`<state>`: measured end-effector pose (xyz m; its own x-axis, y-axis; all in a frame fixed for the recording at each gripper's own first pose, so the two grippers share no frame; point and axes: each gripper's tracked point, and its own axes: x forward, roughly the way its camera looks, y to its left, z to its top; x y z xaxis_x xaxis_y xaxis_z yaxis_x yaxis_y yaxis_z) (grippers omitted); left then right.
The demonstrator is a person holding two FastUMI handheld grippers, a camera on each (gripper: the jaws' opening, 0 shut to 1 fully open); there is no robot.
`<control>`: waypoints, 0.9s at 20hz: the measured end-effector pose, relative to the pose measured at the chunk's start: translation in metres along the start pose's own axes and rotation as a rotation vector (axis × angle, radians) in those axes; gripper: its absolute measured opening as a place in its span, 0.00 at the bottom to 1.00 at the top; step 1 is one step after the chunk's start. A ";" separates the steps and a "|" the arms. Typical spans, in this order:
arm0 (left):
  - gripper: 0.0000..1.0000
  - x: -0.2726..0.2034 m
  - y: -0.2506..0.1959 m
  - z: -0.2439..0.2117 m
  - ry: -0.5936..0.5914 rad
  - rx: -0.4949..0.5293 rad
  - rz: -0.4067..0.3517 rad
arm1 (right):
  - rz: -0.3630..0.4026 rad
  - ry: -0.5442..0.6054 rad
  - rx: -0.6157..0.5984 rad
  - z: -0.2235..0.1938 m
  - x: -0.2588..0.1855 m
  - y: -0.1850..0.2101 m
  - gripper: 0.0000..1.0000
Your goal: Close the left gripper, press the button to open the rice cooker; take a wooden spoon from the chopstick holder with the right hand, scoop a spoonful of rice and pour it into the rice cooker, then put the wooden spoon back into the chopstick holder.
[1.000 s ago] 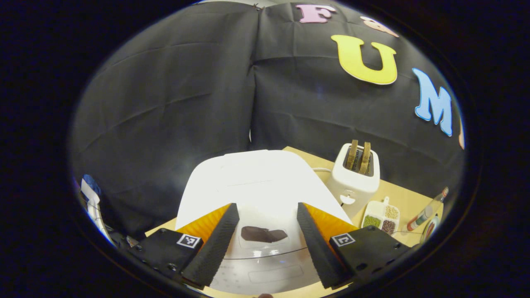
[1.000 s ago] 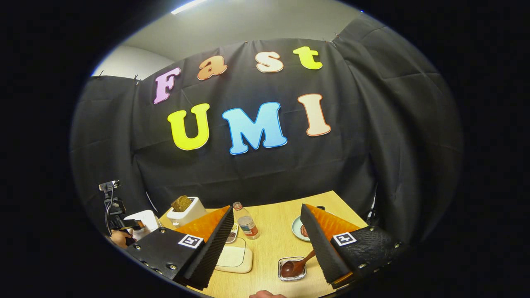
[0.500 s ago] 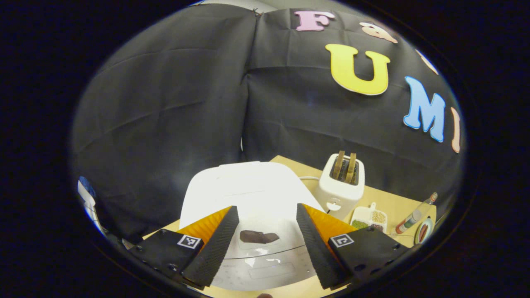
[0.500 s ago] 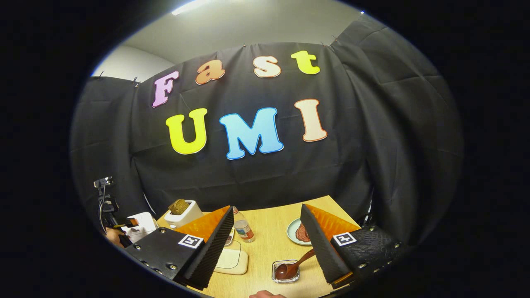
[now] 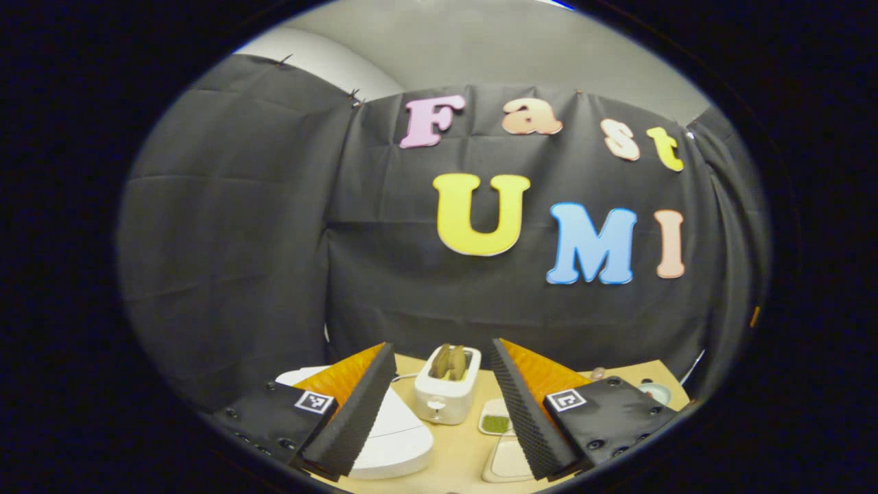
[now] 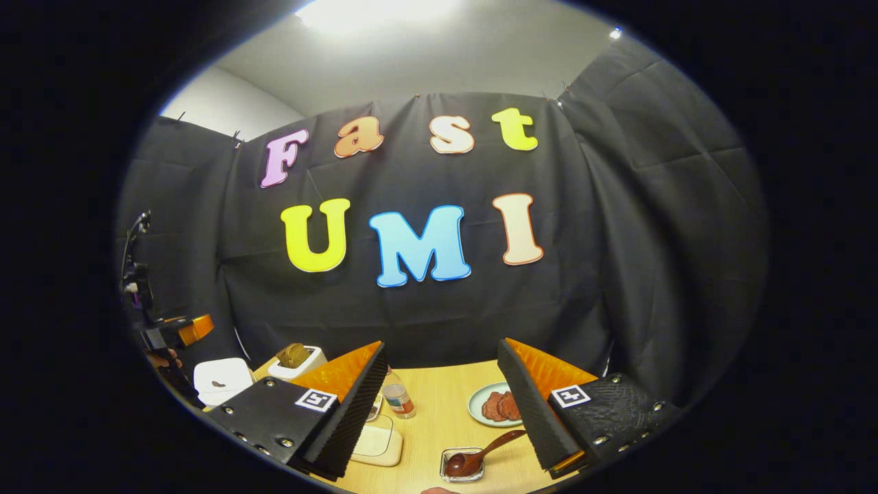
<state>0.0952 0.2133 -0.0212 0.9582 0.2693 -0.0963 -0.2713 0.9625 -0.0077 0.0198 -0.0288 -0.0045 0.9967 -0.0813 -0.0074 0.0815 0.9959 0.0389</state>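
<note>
left hand-held gripper (image 5: 442,360) now raised off smooth white rice cooker (image 5: 394,432), ridged fingers apart, perhaps tilted.

Glossy wooden spoon (image 6: 480,455), wood-grain table (image 6: 439,405)

From above the near edge of the light wooden counter (image 5: 466,449), the left gripper view faces the booth's back wall, the white toaster (image 5: 447,392) near and centred. The right gripper view looks the same way from farther right, the toaster (image 6: 297,361) lying off to its left. Both views share the closed white rice cooker (image 5: 394,439) (image 6: 221,379) and the cream rectangular lidded box (image 5: 508,461) (image 6: 375,444).
</note>
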 end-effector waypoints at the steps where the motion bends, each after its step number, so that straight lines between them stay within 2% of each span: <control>1: 0.97 -0.012 -0.015 0.010 -0.021 0.004 -0.028 | 0.000 -0.011 -0.003 0.005 -0.002 0.002 0.98; 4: 0.96 -0.048 -0.057 0.031 -0.056 0.026 -0.105 | 0.007 -0.038 0.002 0.017 -0.005 0.010 0.98; 5: 0.95 -0.057 -0.068 0.033 -0.064 0.034 -0.125 | 0.012 -0.044 0.010 0.020 -0.007 0.013 0.94; 6: 0.95 -0.066 -0.078 0.034 -0.069 0.035 -0.144 | 0.016 -0.048 0.014 0.023 -0.007 0.016 0.98; 8: 0.98 -0.077 -0.094 0.035 -0.079 0.028 -0.169 | 0.026 -0.054 0.017 0.025 -0.009 0.022 0.98; 9: 0.97 -0.081 -0.096 0.036 -0.080 0.022 -0.172 | 0.030 -0.054 0.018 0.023 -0.008 0.016 0.93; 10: 0.96 -0.085 -0.102 0.039 -0.080 0.014 -0.180 | 0.034 -0.054 0.020 0.024 -0.007 0.018 0.98; 14: 0.96 -0.093 -0.121 0.036 -0.093 0.037 -0.175 | 0.039 -0.054 0.022 0.024 -0.006 0.027 0.98; 18: 0.96 -0.108 -0.126 0.029 -0.065 0.005 -0.193 | 0.041 -0.056 0.009 0.023 -0.008 0.033 0.98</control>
<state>0.0289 0.0636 0.0195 0.9963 0.0812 -0.0286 -0.0817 0.9965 -0.0150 0.0145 0.0034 0.0203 0.9978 -0.0423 0.0506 0.0399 0.9981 0.0470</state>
